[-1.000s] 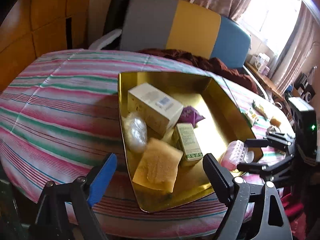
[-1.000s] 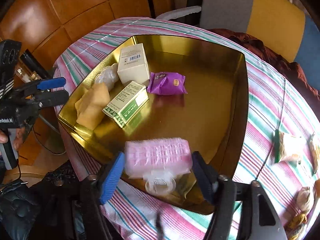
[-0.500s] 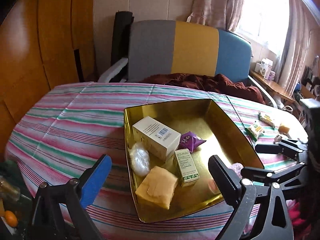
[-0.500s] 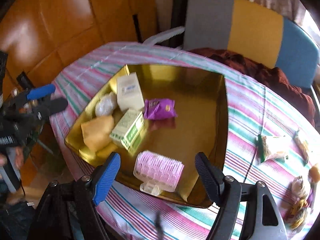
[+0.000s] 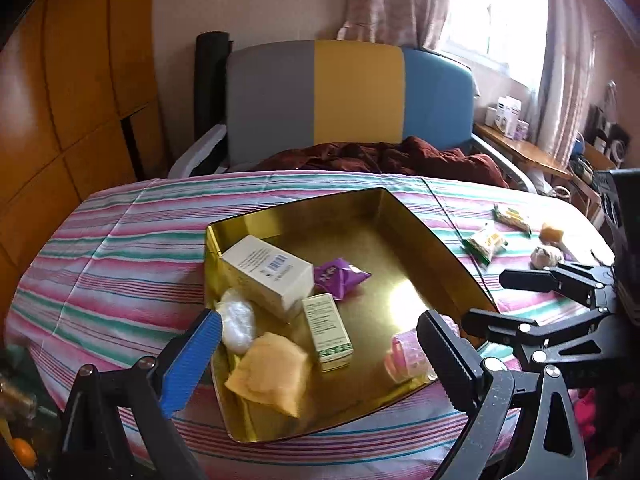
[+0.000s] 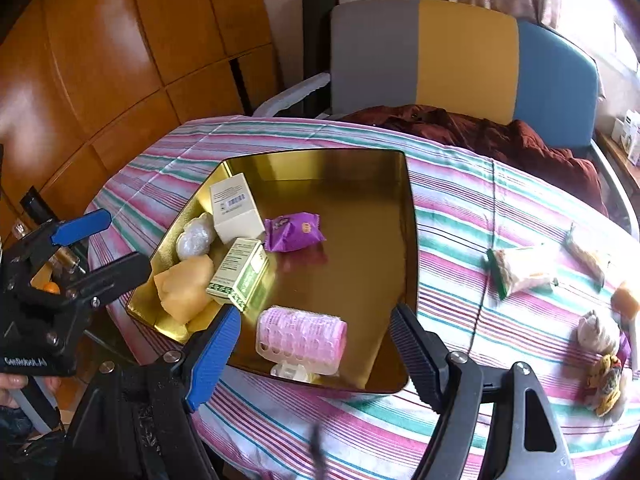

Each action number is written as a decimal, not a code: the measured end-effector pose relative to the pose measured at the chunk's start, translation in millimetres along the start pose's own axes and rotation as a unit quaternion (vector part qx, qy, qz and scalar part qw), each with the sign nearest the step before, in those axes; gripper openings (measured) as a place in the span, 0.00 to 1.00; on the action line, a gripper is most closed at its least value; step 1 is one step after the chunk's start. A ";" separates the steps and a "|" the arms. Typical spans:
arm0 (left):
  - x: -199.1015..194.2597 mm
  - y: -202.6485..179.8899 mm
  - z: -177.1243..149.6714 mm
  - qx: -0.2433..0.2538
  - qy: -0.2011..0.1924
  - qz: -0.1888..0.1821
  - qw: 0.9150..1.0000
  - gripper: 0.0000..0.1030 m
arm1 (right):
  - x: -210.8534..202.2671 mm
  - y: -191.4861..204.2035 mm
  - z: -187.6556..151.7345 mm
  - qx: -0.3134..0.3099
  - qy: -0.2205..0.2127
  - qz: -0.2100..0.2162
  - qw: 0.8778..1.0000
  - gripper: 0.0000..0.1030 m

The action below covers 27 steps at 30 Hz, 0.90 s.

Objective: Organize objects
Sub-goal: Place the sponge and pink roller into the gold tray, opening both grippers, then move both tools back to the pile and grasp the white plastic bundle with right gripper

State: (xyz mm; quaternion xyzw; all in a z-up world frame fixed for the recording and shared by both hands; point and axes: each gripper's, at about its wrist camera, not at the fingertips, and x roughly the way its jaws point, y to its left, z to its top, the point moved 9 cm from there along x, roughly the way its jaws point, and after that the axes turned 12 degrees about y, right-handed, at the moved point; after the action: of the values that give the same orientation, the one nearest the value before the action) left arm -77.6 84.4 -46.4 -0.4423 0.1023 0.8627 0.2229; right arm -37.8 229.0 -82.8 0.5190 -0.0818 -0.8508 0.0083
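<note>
Left gripper [image 5: 320, 354]: fingers spread wide, nothing between them – it hangs over the near edge of the counter, pointing across the tray.
Right gripper [image 6: 314, 344]: fingers spread wide, empty – the pink roller lies just ahead of it, between the two fingertips in line of sight but not touched by either.
Gold tray [image 6: 410, 240]: shallow, shiny, set on the striped cloth straight ahead of both grippers.
Pink roller [image 6: 301, 337]: on its side in the tray corner nearest the right gripper, a clear plastic clip under it; from the left gripper it sits ahead and just inside the right fingertip [image 5: 406, 356].
Green-and-white box [image 6: 239, 273]: lying flat in the tray, ahead and left of the right gripper, just beside the yellow sponge.
Yellow sponge [image 6: 185, 289]: at the tray's edge, left of the green box; closest thing ahead of the left gripper.
White carton [image 6: 235, 213]: farther ahead, barcode facing up, its corner near the green box.
Clear-wrapped bundle [image 6: 195, 237]: between the carton and the sponge, against the tray wall.
Purple packet [image 6: 294, 231]: just right of the carton, about mid-tray.
Counter [image 6: 472, 208]: covered in pink, green and white stripes.
Loose snacks [image 6: 520, 270]: wrapped pieces on the cloth well to the right of the right gripper, outside the tray.
Chair [image 6: 424, 54]: grey, yellow and blue back, beyond the counter's far side.
</note>
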 end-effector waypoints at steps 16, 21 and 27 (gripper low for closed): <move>12.3 -35.0 2.3 0.037 0.014 -0.031 0.999 0.96 | 1.7 -61.9 -18.5 0.071 0.018 -0.026 0.997 0.76; 13.6 -45.0 6.8 0.048 0.013 -0.042 0.998 0.96 | -5.3 -98.7 -30.2 0.107 0.026 -0.048 0.993 0.76; 18.5 -61.2 10.3 0.069 0.017 -0.057 0.996 0.96 | -18.7 -154.7 -50.2 0.171 0.038 -0.064 0.982 0.76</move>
State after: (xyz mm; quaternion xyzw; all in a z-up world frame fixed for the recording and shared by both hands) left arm -65.3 147.5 -54.1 -0.4458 0.1400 0.8317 0.3000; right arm 26.3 376.9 -111.7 0.5490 -0.1926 -0.8025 -0.1322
